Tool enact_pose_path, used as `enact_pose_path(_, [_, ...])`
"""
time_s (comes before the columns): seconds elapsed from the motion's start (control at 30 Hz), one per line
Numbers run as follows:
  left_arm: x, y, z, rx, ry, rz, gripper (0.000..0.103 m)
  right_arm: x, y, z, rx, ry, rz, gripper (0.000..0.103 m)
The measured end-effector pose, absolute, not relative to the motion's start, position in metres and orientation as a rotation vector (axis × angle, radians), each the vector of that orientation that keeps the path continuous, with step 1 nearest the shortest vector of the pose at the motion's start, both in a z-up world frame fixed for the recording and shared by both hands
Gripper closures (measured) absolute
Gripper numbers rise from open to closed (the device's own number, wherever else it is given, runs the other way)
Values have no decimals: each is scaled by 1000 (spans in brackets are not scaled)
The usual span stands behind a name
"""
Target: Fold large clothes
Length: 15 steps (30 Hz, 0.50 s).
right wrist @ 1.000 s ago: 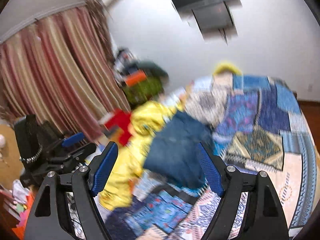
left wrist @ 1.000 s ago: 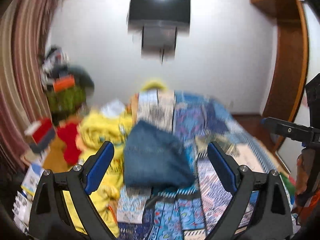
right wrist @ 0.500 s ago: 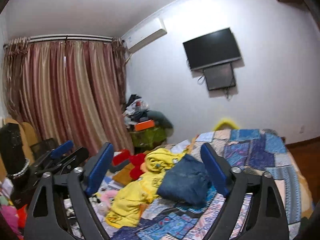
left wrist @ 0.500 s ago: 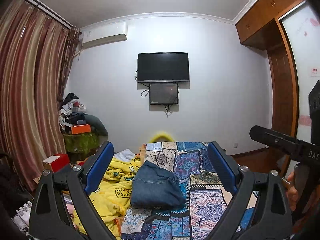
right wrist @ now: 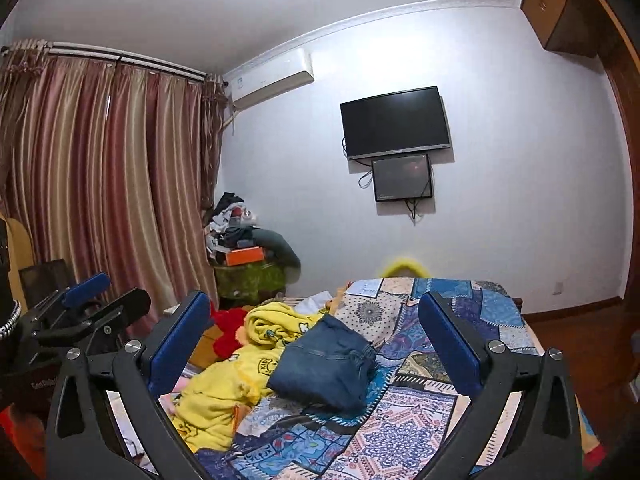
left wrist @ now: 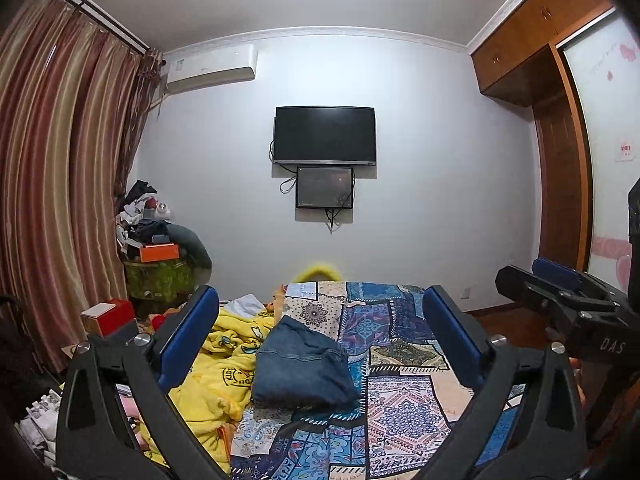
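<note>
Black wall television (left wrist: 324, 135) at twelve o'clock, smaller dark screen (left wrist: 324, 193) just beneath, white air conditioner (left wrist: 211, 69) at eleven, striped curtains (left wrist: 60, 184) at nine, orange box (left wrist: 159, 252) on a cluttered stand, wooden wardrobe (left wrist: 560, 184) at three.

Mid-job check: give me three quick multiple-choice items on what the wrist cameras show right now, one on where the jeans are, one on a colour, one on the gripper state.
1. Where does the folded blue denim garment lie?
A. on the patchwork bedspread, beside the yellow fleece blanket
B. on the floor by the curtains
C. between the left gripper's pads

2. What colour is the box on the cluttered pile in the corner?
A. green
B. orange
C. white

3. How do the two grippers stand?
A. both shut on denim
B. left shut, right open
C. both open, nothing between the pads

Answers: 1 A, the denim rests on the bedspread against the blanket. 2 B, the box is orange. 3 C, the left gripper and right gripper have just been opening and hold nothing.
</note>
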State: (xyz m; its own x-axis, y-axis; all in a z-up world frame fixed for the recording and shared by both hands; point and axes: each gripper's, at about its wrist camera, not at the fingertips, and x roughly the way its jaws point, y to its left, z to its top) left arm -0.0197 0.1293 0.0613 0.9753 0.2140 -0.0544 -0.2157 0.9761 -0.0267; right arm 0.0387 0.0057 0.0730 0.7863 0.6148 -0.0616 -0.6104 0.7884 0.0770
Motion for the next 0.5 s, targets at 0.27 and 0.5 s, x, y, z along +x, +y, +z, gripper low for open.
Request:
enact_pose_path(0.27, [-19,130,57,-37,56,215,1,31,4,66,34,77,647,0])
enact_pose_path(0.5, [-15,129,55,-41,68,211,1,30,3,64,33,98,639,0])
